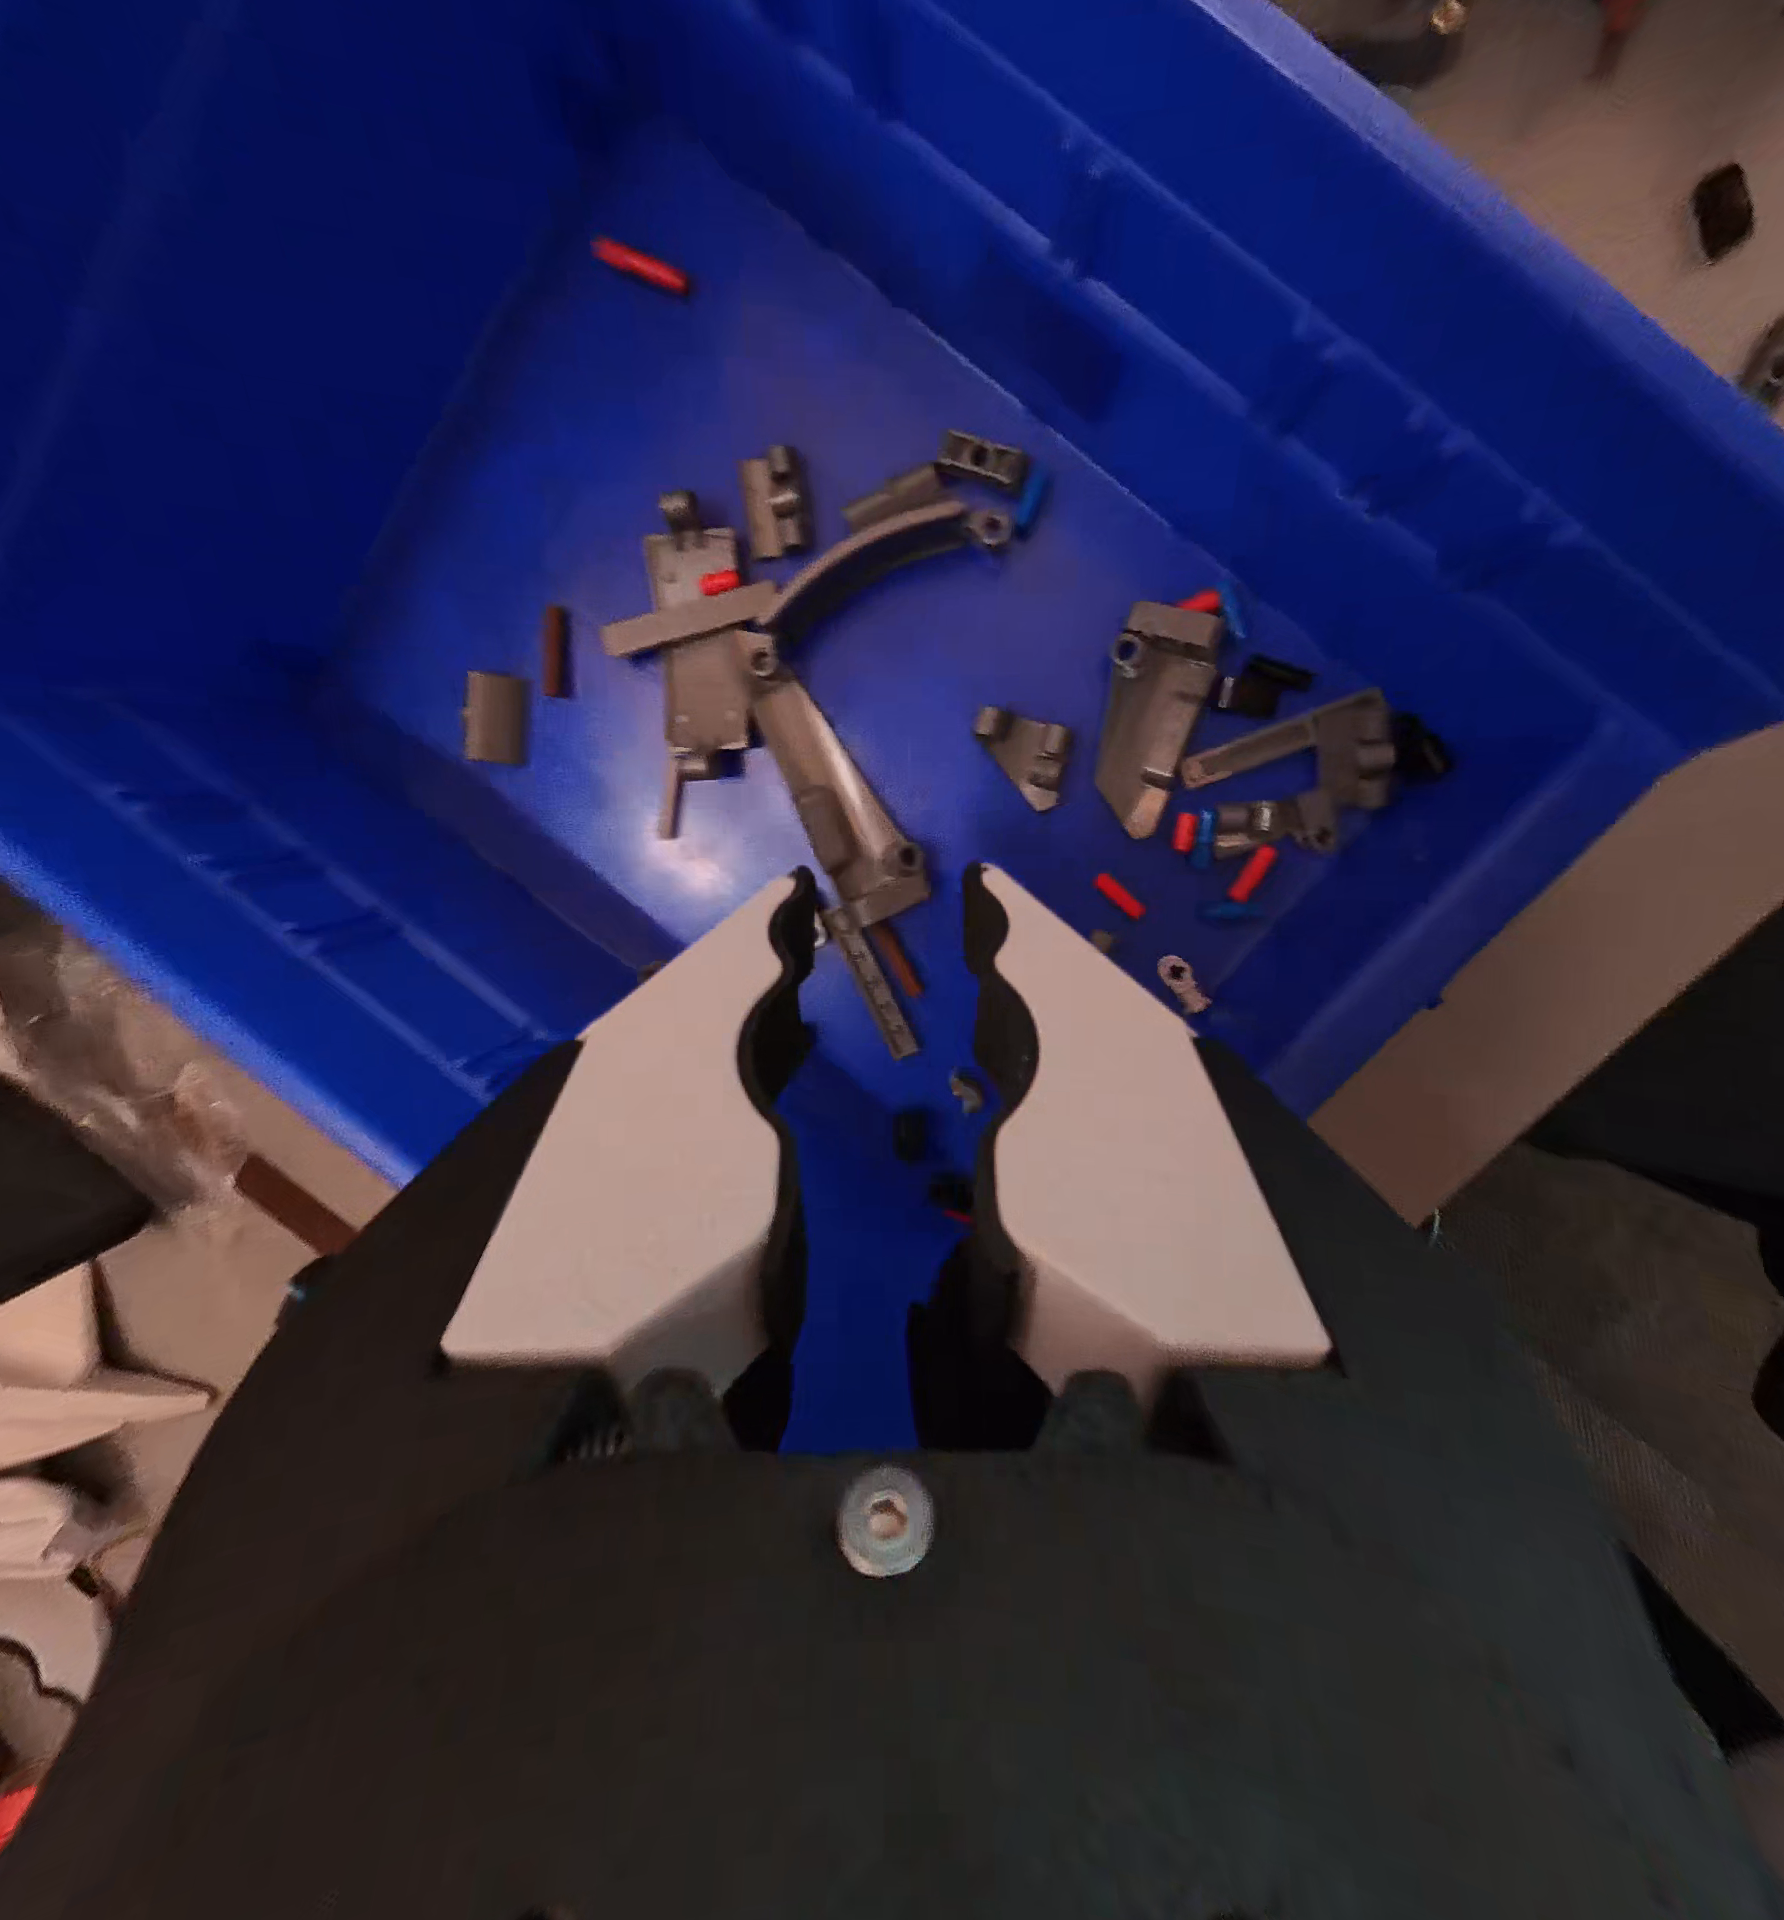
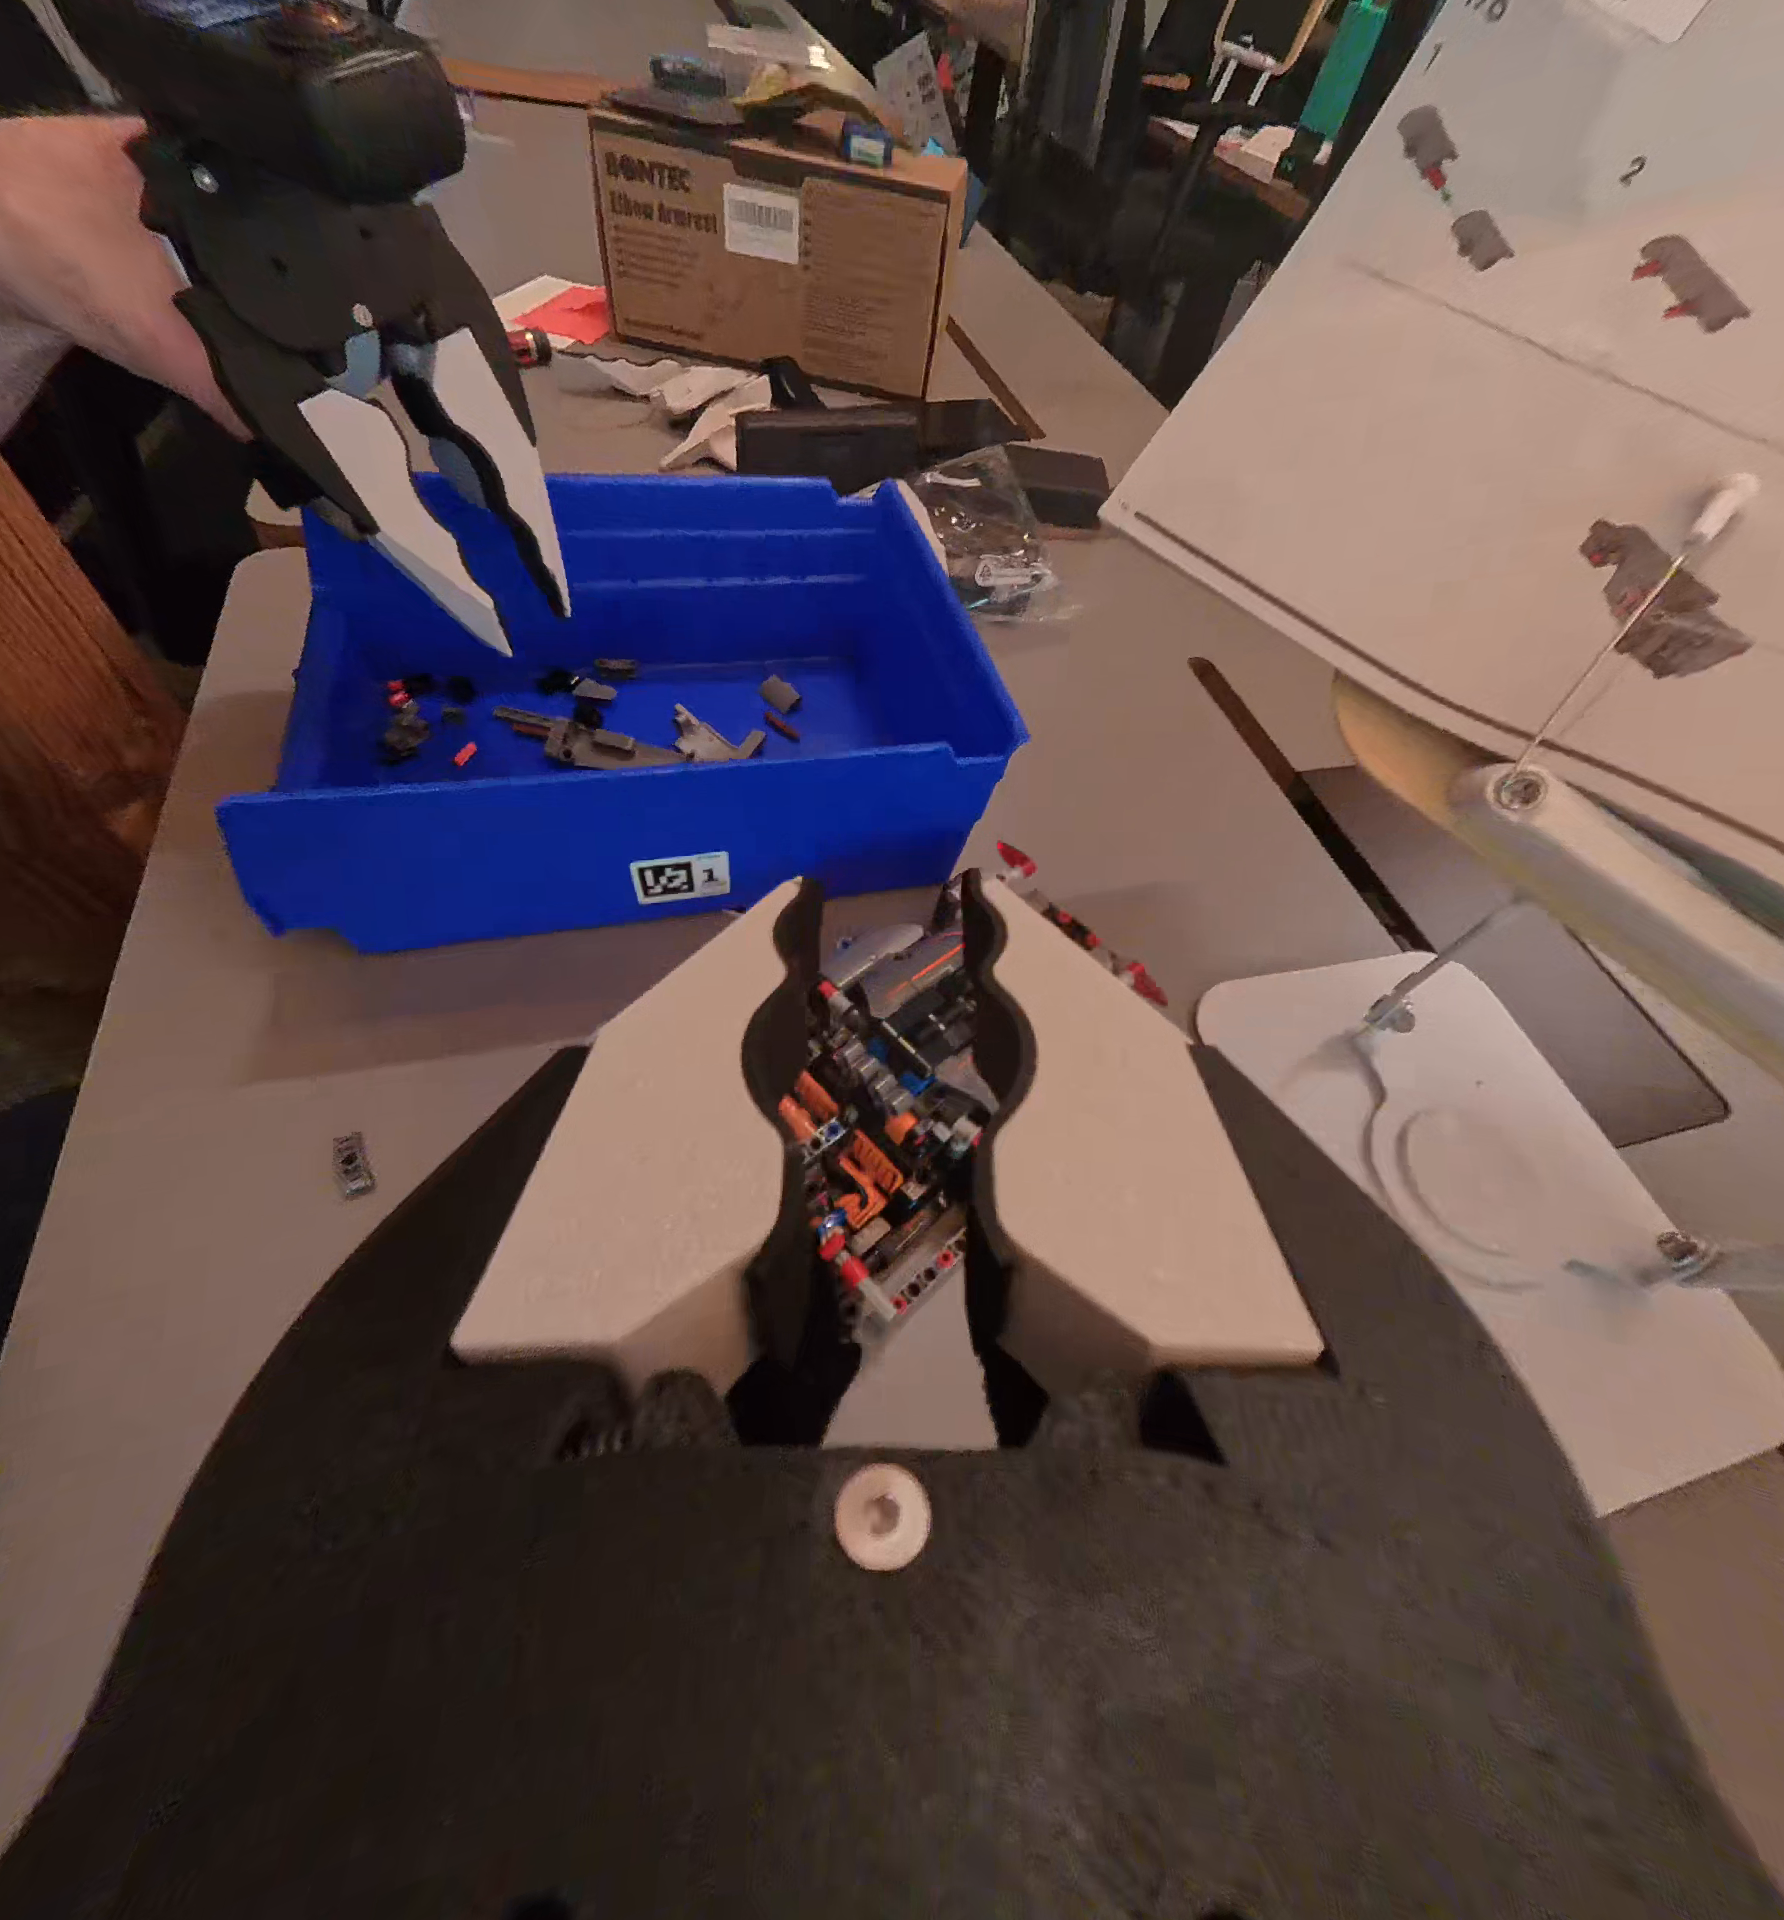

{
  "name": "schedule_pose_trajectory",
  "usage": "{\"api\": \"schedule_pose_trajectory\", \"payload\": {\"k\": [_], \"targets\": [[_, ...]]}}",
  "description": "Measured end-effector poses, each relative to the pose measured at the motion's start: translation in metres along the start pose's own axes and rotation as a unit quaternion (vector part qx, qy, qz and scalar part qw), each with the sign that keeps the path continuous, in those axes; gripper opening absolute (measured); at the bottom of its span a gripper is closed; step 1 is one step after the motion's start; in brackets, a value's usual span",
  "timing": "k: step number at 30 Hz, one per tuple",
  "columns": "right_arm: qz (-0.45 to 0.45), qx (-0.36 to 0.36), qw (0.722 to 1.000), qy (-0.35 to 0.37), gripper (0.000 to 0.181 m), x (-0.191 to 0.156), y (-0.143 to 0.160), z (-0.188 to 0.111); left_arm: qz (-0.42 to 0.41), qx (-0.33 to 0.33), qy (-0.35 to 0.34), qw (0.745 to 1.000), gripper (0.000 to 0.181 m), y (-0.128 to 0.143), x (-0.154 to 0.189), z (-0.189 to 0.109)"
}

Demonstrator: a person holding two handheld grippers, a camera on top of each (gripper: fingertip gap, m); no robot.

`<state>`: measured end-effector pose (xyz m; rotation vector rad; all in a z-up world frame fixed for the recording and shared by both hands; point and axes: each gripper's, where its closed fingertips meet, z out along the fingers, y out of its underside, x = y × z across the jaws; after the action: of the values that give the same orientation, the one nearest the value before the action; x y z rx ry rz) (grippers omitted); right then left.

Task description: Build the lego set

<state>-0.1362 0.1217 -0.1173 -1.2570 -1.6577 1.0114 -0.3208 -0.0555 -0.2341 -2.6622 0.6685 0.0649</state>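
Observation:
A blue bin holds several loose grey pieces, among them a long grey assembly, a curved beam, a grey panel and a red pin. My left gripper is open and empty, just above the bin's near corner and over the end of a grey arm piece. It also shows in the right wrist view, held by a hand over the bin. My right gripper is open, low over a partly built grey, orange and blue model on the table.
A small grey piece lies on the table left of my right gripper. An instruction sheet on a stand leans at the right, with its white base plate below. A cardboard box and a plastic bag sit behind the bin. The grippers' ends are close to 30 centimeters from one another.

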Motion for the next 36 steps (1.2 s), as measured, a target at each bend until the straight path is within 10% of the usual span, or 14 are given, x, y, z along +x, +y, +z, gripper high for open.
{"api": "schedule_pose_trajectory", "payload": {"k": [24, 36], "targets": [[0.007, 0.090, 0.994, -0.063, 0.010, -0.031, 0.049, -0.011, 0.026, -0.128, 0.033, 0.991, 0.019, 0.036, 0.026, -0.006], [0.029, 0.109, 0.992, -0.053, 0.009, -0.009, 0.061, -0.017, 0.062, -0.086, 0.132, 0.986, 0.020, 0.007, 0.070, 0.028]]}}
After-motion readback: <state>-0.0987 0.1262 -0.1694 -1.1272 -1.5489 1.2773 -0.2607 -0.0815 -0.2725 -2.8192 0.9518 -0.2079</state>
